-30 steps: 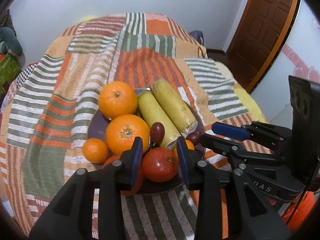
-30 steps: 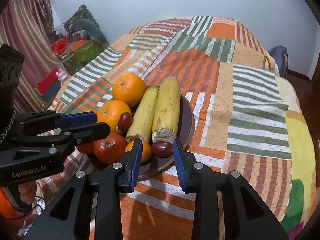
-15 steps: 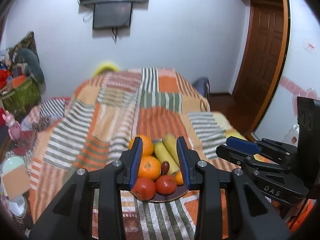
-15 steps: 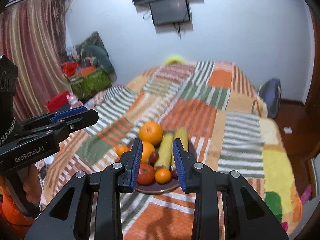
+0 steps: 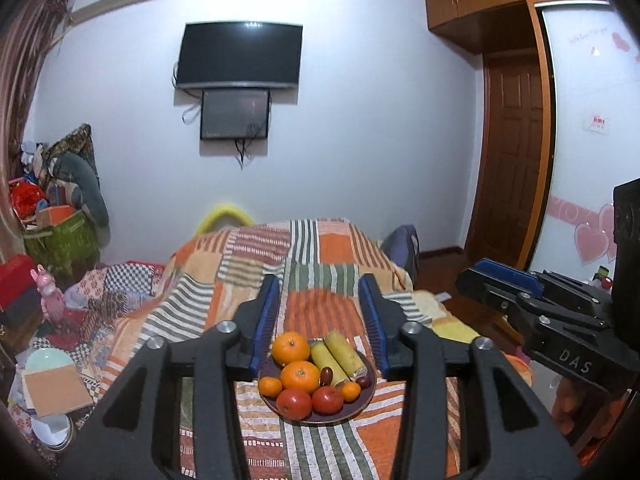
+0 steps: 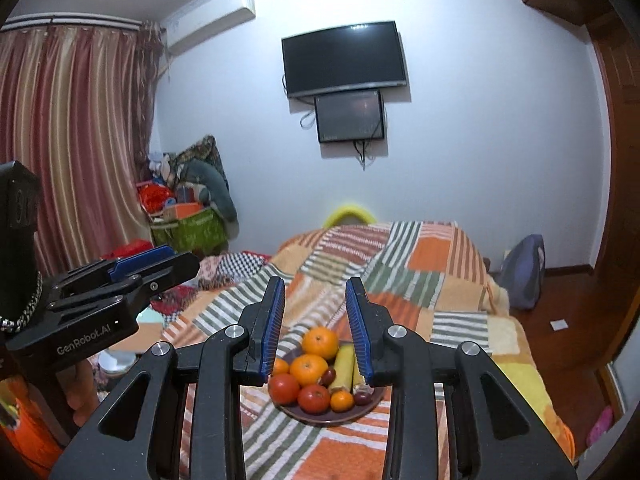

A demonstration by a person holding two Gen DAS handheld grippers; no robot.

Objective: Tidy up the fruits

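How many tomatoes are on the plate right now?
2. Both sit at the plate's near edge: one tomato front left, next to a small orange, the other tomato just right of it. More could be hidden under the pile.

"DAS" in pale letters on side of right gripper (image 5: pixel 496 280), seen right of left tongs. "GenRobot.AI" on side of left gripper (image 6: pixel 156 264), seen left of right tongs. Wall sticker writing unreadable.
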